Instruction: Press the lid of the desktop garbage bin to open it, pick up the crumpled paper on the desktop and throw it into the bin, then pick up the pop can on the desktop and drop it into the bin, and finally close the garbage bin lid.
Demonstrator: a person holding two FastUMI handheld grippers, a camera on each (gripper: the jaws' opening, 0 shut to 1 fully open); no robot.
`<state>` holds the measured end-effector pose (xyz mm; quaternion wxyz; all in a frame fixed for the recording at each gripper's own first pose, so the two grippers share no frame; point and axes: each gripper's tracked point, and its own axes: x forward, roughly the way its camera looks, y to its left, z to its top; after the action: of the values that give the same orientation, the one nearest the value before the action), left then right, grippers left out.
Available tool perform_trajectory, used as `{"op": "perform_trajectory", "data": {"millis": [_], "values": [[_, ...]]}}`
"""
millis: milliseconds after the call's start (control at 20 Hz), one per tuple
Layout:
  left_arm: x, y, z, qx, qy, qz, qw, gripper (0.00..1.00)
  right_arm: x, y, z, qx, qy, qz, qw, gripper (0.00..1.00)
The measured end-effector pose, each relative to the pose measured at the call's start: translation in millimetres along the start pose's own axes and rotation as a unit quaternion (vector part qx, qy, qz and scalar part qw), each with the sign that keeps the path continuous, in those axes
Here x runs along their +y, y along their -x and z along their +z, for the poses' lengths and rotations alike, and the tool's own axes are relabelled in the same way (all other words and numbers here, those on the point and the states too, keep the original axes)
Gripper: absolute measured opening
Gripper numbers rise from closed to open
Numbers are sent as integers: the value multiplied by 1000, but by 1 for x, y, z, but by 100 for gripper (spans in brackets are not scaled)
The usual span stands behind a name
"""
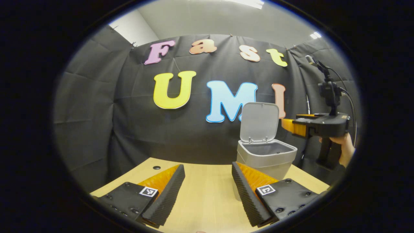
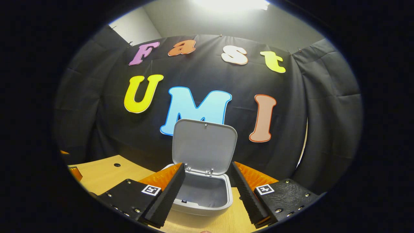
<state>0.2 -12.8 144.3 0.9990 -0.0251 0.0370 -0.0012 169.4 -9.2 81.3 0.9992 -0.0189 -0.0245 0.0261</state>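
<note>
The grey desktop bin (image 1: 265,158) stands at the back right of the wooden table, its lid (image 1: 259,122) swung upright. In the left gripper view my left gripper (image 1: 208,176) hovers low over the table, open and empty, with the bin just beyond its right finger. A hand (image 1: 346,150) holds my right gripper (image 1: 288,124) in the air just right of the lid. In the right gripper view my right gripper (image 2: 207,166) is open and empty above the bin (image 2: 203,194). Its fingers frame the open mouth, and the raised lid (image 2: 203,145) faces me.
The light wooden table (image 1: 207,194) has a small dark hole (image 1: 156,167) near its back left. Black cloth walls close the booth behind and to both sides. An orange part (image 2: 73,172) pokes in at the left edge of the right gripper view.
</note>
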Motion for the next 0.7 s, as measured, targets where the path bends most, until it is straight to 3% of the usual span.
{"op": "perform_trajectory", "data": {"millis": [700], "values": [[1, -44, 4, 0, -10, -46, 999, 95, -1, -92, 72, -20, -30, -27, 999, 91]]}}
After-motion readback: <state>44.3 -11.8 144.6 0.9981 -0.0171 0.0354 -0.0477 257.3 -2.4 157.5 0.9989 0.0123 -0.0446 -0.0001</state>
